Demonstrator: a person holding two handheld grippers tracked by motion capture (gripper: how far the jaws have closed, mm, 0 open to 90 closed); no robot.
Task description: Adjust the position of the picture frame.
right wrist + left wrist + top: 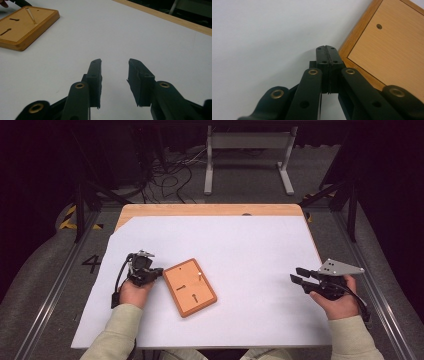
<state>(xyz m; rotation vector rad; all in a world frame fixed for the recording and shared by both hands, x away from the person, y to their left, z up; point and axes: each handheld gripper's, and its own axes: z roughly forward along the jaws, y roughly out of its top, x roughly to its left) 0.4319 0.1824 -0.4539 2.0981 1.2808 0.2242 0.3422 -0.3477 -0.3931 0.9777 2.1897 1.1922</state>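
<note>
A: Board (190,287) sits left of centre on the white sheet (240,250), turned at an angle. Left gripper (148,274) is just beside its left edge, jaws pressed together, nothing between them.

B: Touching the board?

A: Can't tell from above. Left gripper view puts the clenched tips (327,53) right at the board's (387,50) frame corner, beside it, not on the panel. That view also shows a small round hole (379,26) in the panel.

B: Right side?

A: Right gripper (302,276) is well apart from the board, near the sheet's right edge, held in the right hand (337,302). Its own view shows jaws spread around a clear gap (115,75), bare sheet under them. Board (27,25) is far off at top left there.

B: Anything on the board?

A: Two dark slots (187,292) and a thin peg (31,15) standing up, leaning slightly. Peg is clearest in the right gripper view.

B: Markings?

A: A "4" (91,263) on the floor left of the table. No writing readable on the board.
</note>
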